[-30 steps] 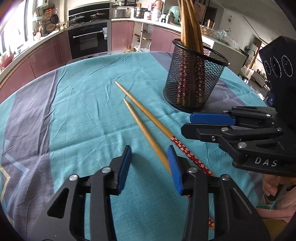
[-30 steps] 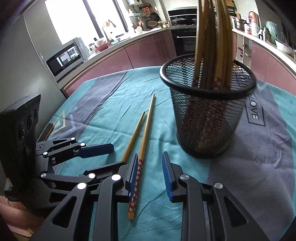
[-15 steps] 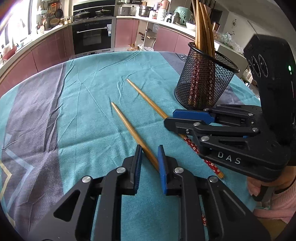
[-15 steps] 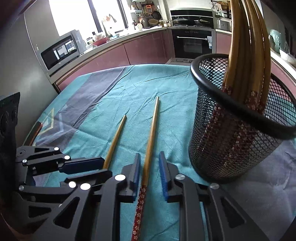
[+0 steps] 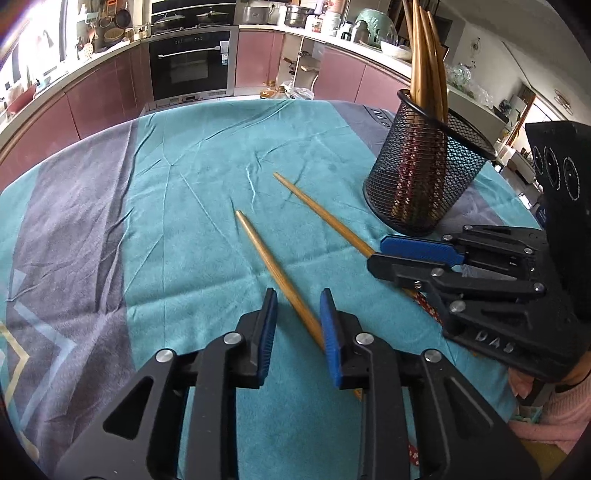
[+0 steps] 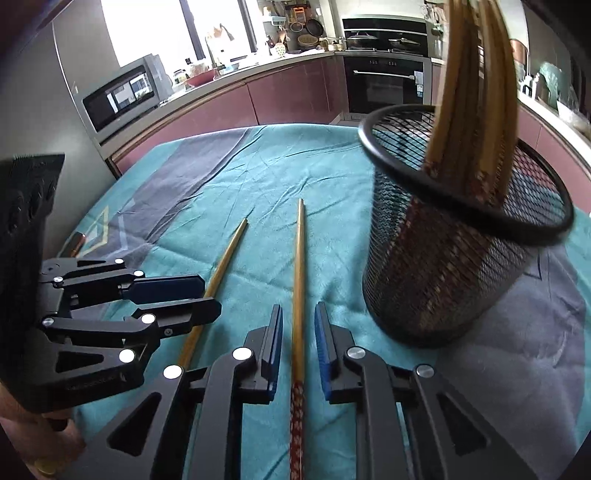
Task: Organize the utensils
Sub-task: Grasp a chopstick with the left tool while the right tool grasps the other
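Between each pair of tongs one chopstick is straddled, lengthwise on the cloth: near chopstick (image 5: 275,266) inside left tongs (image 5: 297,325), far chopstick (image 6: 298,280) inside right tongs (image 6: 298,345). Both jaws narrow, opening; pads not pressing. Mesh holder (image 6: 458,251) is nearer the right tongs.

A home kitchen: beyond the fingers (image 5: 267,325), a built-in oven (image 5: 192,68), pink-fronted cabinets (image 5: 107,96), a microwave (image 6: 123,98) and hanging pans (image 5: 122,16) line the curved counter.

fingers: black angular plastic linkages, silver screw heads behind the jaws
pads (image 5: 330,325): blue, ribbed inner faces
marking: raised "DAS" lettering behind the right gripper's (image 5: 413,258) jaws
sleeve (image 5: 565,410): pink knit
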`<state>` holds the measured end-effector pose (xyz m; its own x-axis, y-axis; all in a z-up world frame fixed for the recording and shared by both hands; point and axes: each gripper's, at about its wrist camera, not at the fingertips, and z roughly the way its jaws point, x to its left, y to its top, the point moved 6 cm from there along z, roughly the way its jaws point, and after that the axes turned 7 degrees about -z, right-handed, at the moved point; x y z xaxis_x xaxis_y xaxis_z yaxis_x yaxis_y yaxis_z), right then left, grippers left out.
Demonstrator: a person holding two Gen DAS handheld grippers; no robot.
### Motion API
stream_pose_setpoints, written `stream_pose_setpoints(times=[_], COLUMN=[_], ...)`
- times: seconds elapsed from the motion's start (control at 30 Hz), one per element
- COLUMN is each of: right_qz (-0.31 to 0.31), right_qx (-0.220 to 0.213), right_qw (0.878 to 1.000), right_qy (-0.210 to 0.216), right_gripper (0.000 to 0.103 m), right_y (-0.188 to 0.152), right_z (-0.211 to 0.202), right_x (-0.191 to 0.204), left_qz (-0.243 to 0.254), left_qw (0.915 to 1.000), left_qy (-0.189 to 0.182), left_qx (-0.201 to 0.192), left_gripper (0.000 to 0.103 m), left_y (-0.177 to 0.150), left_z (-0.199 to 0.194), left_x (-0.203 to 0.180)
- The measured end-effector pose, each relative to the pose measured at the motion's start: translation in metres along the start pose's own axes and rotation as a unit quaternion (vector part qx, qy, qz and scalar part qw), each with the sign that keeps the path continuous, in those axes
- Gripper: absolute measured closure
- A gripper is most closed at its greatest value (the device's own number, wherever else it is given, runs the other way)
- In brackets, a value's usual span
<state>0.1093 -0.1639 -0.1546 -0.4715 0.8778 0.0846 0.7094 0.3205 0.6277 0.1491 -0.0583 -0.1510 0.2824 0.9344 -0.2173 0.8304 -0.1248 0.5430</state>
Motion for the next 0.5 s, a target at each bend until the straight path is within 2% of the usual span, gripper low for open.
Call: stream_pose_setpoints(times=[0.13,0.2,0.3,0.5], right_qz=[-0.017,-0.018,-0.012,-0.004], right_qx=[-0.001,-0.002,-0.003,-0.012], right_qw=[1.000,1.000,1.000,1.000], right_qy=[-0.014,-0.018,-0.011,0.002], right_gripper=[0.087,0.093,0.097,0.098], right_y=[0.004,0.005,0.005,0.002], right_z=[0.005,0.006,0.005,-0.006], right_x=[0.003,0.003,0.000,-0.002], left_qz=[0.001,-0.003,-0.017,-0.036], left_qw=[1.0000,0.9999,0.9998,0.9993], left_qy=[0.006,0.011,0.011,0.008], left_qx=[-0.001,-0.003,-0.006,-0.011], left_gripper=[0.081,0.084,0.088,0.094], left_y=[0.003,0.005,0.007,0.007], left_z=[0.003,0.005,0.006,0.001], left_x=[-0.003,-0.002,0.000,0.002])
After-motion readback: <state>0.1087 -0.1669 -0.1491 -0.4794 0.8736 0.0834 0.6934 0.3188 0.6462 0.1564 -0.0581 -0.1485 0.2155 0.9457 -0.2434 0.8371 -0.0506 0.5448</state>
